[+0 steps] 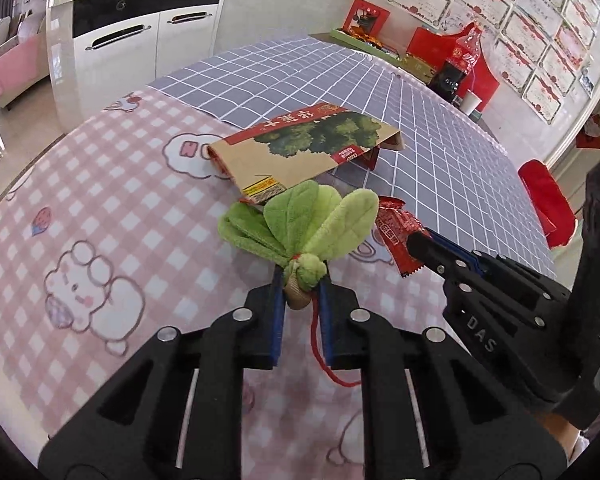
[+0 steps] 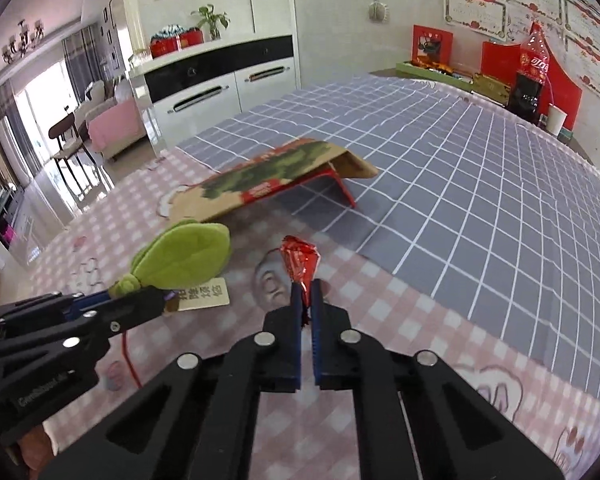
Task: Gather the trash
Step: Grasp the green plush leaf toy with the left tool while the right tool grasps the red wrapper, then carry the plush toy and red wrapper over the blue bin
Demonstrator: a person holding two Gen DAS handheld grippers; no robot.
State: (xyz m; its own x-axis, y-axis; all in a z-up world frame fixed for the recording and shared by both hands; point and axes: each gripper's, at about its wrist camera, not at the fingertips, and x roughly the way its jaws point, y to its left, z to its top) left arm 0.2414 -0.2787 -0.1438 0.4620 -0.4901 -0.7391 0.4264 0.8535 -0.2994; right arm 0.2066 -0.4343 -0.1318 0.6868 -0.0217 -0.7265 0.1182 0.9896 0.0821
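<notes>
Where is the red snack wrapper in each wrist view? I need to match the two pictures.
Left wrist view: the red snack wrapper sits right of centre, pinched at one end by the right gripper, beside the green plush leaves.
Right wrist view: the wrapper is at centre, standing up from between the fingers.
Shared landmark: the flattened cardboard box, lying just beyond it in both.

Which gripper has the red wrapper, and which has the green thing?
The right gripper is shut on the red snack wrapper; the left gripper is shut on the green plush leaf ornament at its knotted base.
</notes>
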